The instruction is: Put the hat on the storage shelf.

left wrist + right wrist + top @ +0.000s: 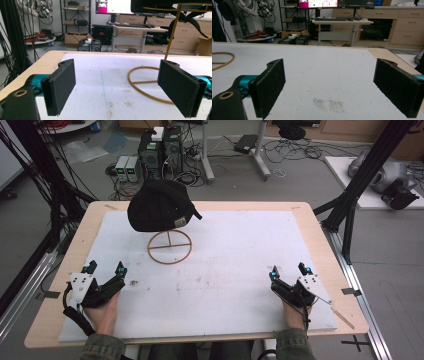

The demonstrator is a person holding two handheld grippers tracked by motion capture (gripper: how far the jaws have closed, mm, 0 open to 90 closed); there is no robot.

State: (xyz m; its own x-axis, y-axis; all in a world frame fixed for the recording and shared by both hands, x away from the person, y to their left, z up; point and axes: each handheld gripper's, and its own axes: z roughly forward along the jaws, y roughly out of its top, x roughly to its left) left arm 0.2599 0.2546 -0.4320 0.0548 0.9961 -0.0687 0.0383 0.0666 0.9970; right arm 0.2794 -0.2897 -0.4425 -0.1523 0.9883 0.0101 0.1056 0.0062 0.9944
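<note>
Now both grippers rest low on the counter (320, 227), which carries a white mat (225, 270) with faint brown stains. The left gripper (106, 268) has its jaws spread wide, nothing between them; the right gripper (290, 270) is spread the same way. Ahead of the left gripper, slightly to its right, a black cap (157, 206) sits on a thin wooden stand (169, 247) with a ring base. Beyond the counter are a grey floor, cables, computer boxes (160, 147) and desks.
</note>
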